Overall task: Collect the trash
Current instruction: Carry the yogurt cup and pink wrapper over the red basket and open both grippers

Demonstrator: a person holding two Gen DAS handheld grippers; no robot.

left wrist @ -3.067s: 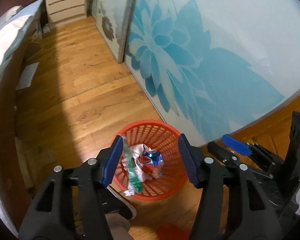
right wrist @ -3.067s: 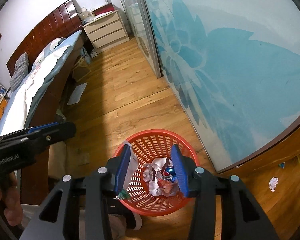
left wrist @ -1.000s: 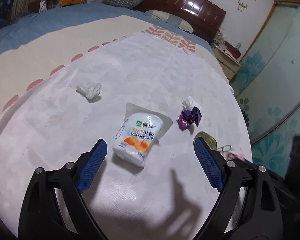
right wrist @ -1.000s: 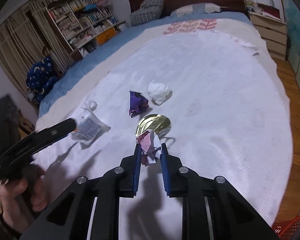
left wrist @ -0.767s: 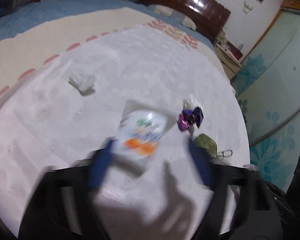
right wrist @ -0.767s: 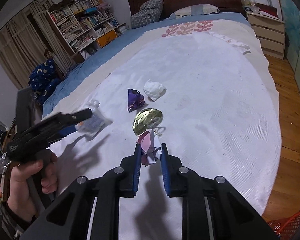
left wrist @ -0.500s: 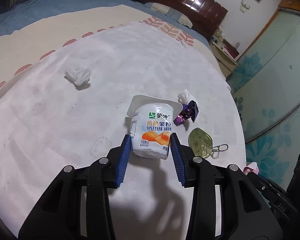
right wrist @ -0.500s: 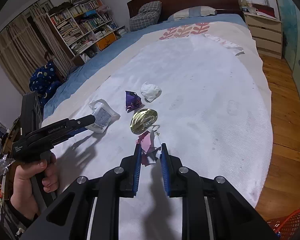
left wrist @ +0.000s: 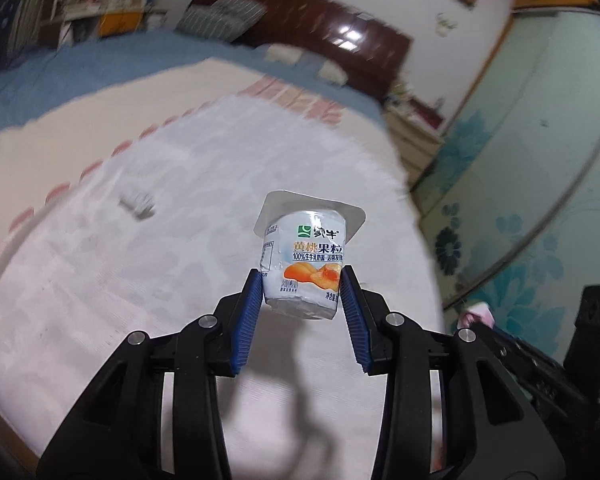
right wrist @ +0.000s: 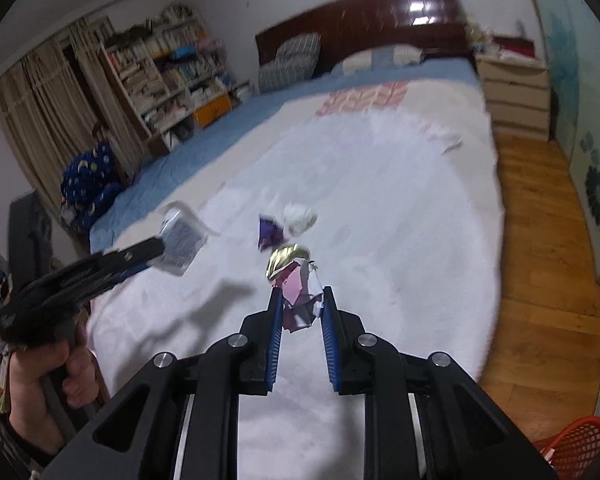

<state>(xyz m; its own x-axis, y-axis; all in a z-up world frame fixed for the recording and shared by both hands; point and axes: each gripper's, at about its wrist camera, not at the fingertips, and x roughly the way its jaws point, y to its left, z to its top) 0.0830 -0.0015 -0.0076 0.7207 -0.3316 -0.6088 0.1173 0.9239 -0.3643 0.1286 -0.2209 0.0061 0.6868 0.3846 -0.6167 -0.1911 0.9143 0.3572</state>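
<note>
My left gripper (left wrist: 302, 286) is shut on a white yogurt cup (left wrist: 306, 264) with a peach label, held above the white bed cover (left wrist: 180, 280). The cup also shows in the right wrist view (right wrist: 180, 244), at the tip of the left gripper (right wrist: 158, 246). My right gripper (right wrist: 300, 300) is shut on a crumpled pink and white wrapper (right wrist: 300, 300), lifted over the bed. On the cover lie a gold foil lid (right wrist: 284, 258), a purple wrapper (right wrist: 269, 234) and a white tissue wad (right wrist: 299, 218). Another white wad (left wrist: 138, 204) lies to the left.
The orange mesh trash basket (right wrist: 576, 446) stands on the wooden floor (right wrist: 540, 240) at the lower right, beside the bed. A nightstand (right wrist: 516, 96) and a dark headboard (right wrist: 360, 20) are at the far end. A bookshelf (right wrist: 168, 76) stands at the left. A floral sliding door (left wrist: 520, 200) is at the right.
My left gripper closed on the yogurt cup and lifted it off the bed. My right gripper kept its hold on the pink wrapper and rose up and back from the bed.
</note>
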